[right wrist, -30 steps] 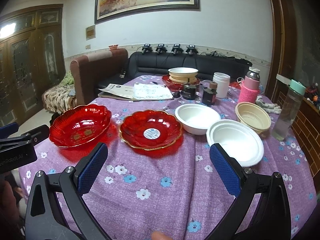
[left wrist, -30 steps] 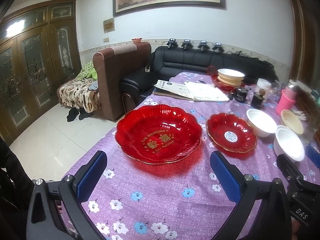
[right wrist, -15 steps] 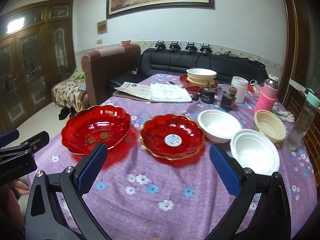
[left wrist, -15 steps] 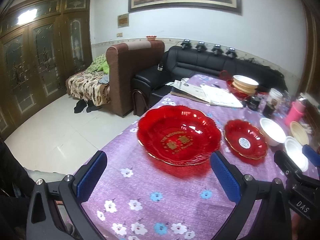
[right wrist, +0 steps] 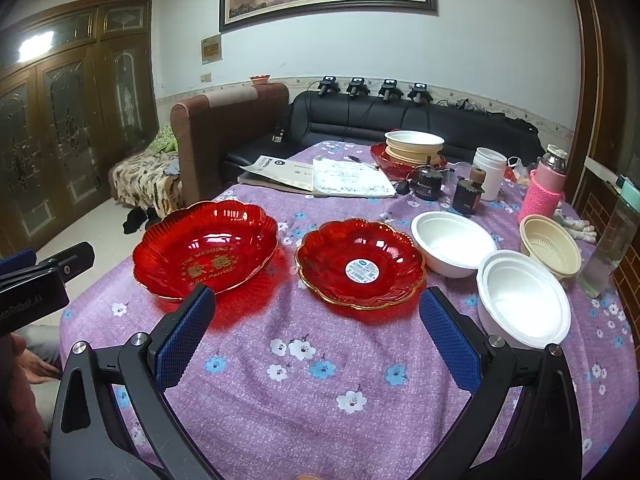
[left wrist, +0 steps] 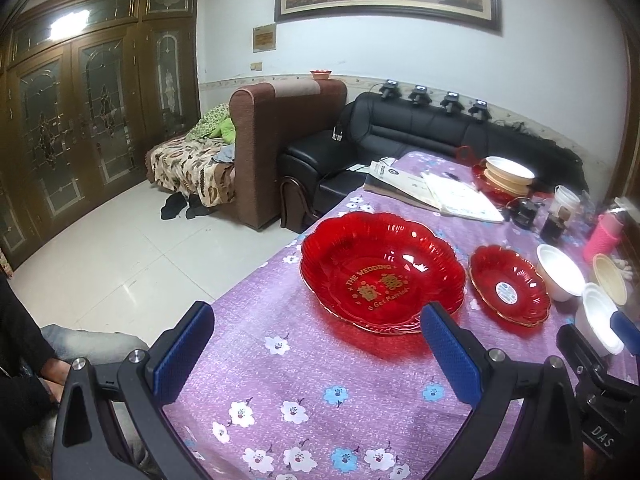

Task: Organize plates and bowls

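Both tools are spread wide and hold nothing: the left gripper (left wrist: 316, 344) hangs over the near edge of the purple flowered tablecloth (right wrist: 320, 392), just short of the large red scalloped plastic plate with gold lettering (right wrist: 206, 254), and the right gripper (right wrist: 316, 336) hangs near the small red gold-rimmed scalloped plate with a round white sticker (right wrist: 360, 266). Taking the large red plate as landmark, the small red plate lies just to its right, apart from it. Further right come a white foam bowl (right wrist: 454, 244), a nested stack of white foam bowls (right wrist: 524, 304) and a cream slotted plastic bowl (right wrist: 550, 246).
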A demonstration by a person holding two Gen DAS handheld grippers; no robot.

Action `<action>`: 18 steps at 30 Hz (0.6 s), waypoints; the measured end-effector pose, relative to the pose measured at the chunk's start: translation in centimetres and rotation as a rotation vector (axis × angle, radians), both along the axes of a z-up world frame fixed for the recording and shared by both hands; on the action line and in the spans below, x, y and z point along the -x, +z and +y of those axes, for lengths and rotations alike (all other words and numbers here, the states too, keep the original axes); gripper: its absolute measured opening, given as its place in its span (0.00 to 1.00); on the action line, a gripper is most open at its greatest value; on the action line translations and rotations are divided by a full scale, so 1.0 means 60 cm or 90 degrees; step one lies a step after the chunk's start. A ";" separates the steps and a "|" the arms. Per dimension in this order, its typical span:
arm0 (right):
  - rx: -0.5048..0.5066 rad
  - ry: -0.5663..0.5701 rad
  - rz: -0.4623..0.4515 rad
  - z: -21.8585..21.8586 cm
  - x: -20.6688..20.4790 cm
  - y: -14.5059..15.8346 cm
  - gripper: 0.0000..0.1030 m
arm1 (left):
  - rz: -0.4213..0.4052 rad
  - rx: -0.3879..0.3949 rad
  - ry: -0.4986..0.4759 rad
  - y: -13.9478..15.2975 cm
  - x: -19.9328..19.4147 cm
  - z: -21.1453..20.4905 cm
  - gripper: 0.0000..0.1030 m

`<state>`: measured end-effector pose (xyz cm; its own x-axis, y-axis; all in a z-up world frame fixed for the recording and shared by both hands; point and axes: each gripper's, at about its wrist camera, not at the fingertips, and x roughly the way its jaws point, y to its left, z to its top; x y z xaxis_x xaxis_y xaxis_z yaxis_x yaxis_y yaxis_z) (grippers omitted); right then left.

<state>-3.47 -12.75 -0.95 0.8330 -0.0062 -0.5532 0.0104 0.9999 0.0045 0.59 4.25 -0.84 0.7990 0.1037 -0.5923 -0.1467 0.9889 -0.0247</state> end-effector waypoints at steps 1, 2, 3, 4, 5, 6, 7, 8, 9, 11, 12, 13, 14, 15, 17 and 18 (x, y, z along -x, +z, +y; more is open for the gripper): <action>0.001 -0.001 0.000 -0.001 0.000 0.000 1.00 | 0.001 0.000 0.001 -0.001 0.000 0.000 1.00; 0.000 -0.001 0.001 -0.001 -0.001 -0.001 1.00 | 0.002 0.001 0.001 -0.001 -0.001 0.001 1.00; -0.003 -0.001 0.003 -0.001 -0.001 -0.001 1.00 | 0.003 0.002 0.000 -0.002 0.000 0.002 1.00; -0.005 -0.001 0.004 -0.002 -0.002 -0.001 1.00 | 0.004 0.002 0.000 -0.002 -0.001 0.002 1.00; -0.005 -0.001 0.005 -0.002 -0.003 0.000 1.00 | 0.004 0.001 0.001 -0.003 -0.001 0.003 1.00; -0.004 -0.002 0.004 -0.002 -0.003 0.000 1.00 | 0.005 0.002 0.001 -0.003 -0.001 0.003 1.00; -0.003 -0.004 0.002 -0.002 -0.003 0.000 1.00 | 0.004 0.002 0.000 -0.003 -0.001 0.002 1.00; -0.002 -0.006 -0.001 -0.003 -0.003 0.000 1.00 | 0.005 0.001 -0.001 -0.004 -0.002 0.002 1.00; -0.002 -0.007 -0.004 -0.003 -0.003 0.001 1.00 | 0.006 0.000 0.000 -0.004 -0.003 0.002 1.00; -0.002 -0.006 -0.005 -0.002 -0.004 0.001 1.00 | 0.008 0.000 0.000 -0.007 -0.004 0.003 1.00; 0.000 -0.003 -0.005 0.000 -0.006 0.002 1.00 | 0.009 -0.001 -0.001 -0.008 -0.006 0.002 1.00; 0.001 -0.002 -0.005 0.001 -0.009 0.002 1.00 | 0.011 -0.002 0.000 -0.009 -0.007 0.003 1.00; 0.007 0.002 -0.003 0.005 -0.014 0.004 1.00 | 0.012 -0.002 0.001 -0.010 -0.008 0.004 1.00; 0.009 0.005 -0.002 0.007 -0.016 0.006 1.00 | 0.013 -0.001 0.002 -0.011 -0.009 0.005 1.00; 0.009 0.011 -0.002 0.010 -0.023 0.012 1.00 | 0.014 -0.001 0.005 -0.012 -0.012 0.009 1.00; 0.008 0.012 -0.004 0.013 -0.027 0.015 1.00 | 0.015 -0.001 0.006 -0.014 -0.014 0.011 1.00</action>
